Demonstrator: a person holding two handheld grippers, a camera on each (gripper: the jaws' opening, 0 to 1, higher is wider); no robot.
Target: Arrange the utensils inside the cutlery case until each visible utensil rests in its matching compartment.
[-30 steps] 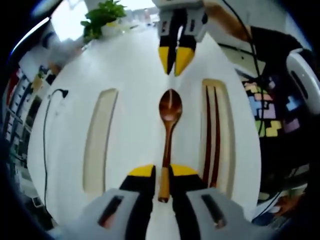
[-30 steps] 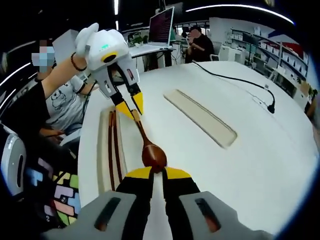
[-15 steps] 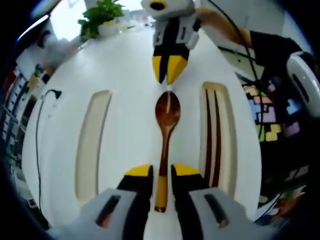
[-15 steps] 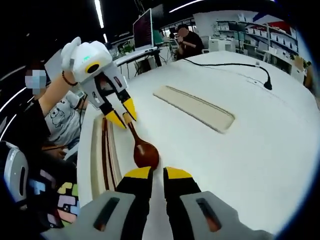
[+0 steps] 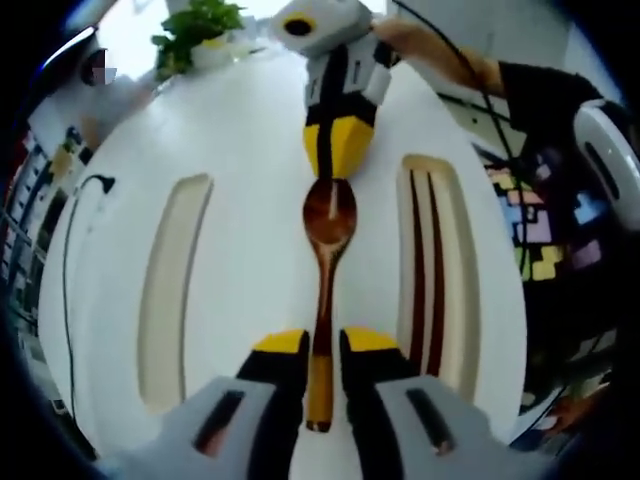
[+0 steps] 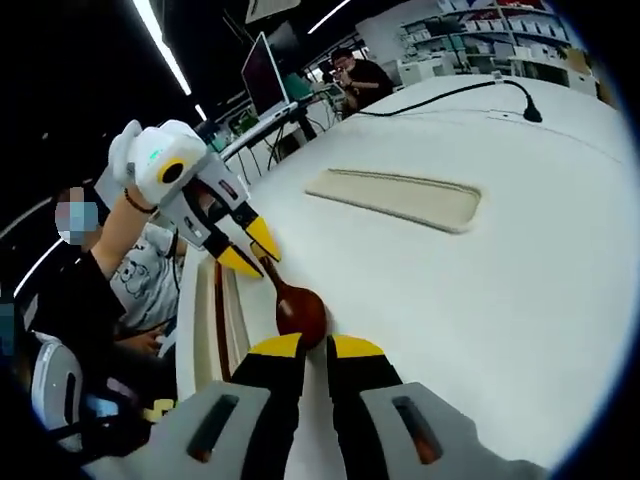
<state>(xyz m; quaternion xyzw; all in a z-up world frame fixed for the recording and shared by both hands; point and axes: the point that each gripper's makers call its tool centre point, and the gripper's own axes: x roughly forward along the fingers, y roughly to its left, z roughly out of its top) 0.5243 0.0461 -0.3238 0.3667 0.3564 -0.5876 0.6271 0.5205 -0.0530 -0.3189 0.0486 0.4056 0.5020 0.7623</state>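
Observation:
A brown wooden spoon (image 5: 330,215) lies on the white cutlery case (image 5: 250,200), on the strip between its two long compartments. My left gripper (image 5: 324,342) is open, a jaw on each side of the spoon's handle, close against it. My right gripper (image 5: 337,172) comes in from the far side, shut, its yellow tips touching the end of the spoon's bowl. In the right gripper view the bowl (image 6: 300,310) sits just ahead of my right gripper (image 6: 317,345), and the left gripper (image 6: 252,250) straddles the handle's end. Two dark chopsticks (image 5: 427,270) lie in one compartment.
The other compartment (image 5: 168,290) is empty. A black cable (image 5: 70,230) runs along the table's far side, near a green plant (image 5: 195,30). A coloured puzzle mat (image 5: 540,220) lies on the floor beyond the table's edge. A monitor (image 6: 258,70) and a seated person stand behind.
My right gripper has come up to the spoon and now touches the bowl's end. The handle reaches further back between my left jaws. The spoon still lies between the compartments.

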